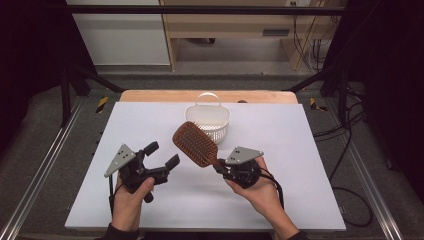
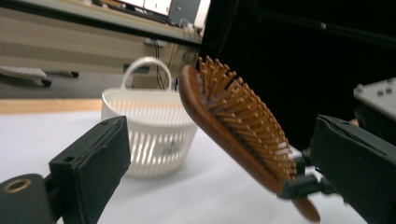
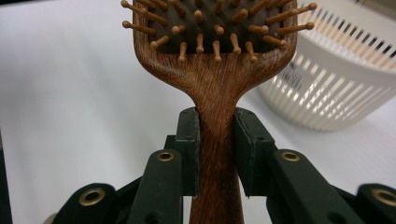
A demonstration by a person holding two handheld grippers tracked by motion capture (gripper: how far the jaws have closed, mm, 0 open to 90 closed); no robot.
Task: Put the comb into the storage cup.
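Hairbrush clamped by its handle in the right gripper (image 3: pixel 217 154)

The wooden hairbrush (image 1: pixel 196 143) is held above the white table (image 1: pixel 300 150), bristles up, just before the white basket (image 1: pixel 208 120). The left gripper (image 1: pixel 161 155) is held beside it, jaws wide and empty.

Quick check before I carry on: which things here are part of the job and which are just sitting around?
In the job:
- wooden hairbrush, handle clamped in the right gripper
- white slotted basket beyond it
- left gripper, open, nothing in it

Just about:
- cables on the floor
- wooden furniture behind the table
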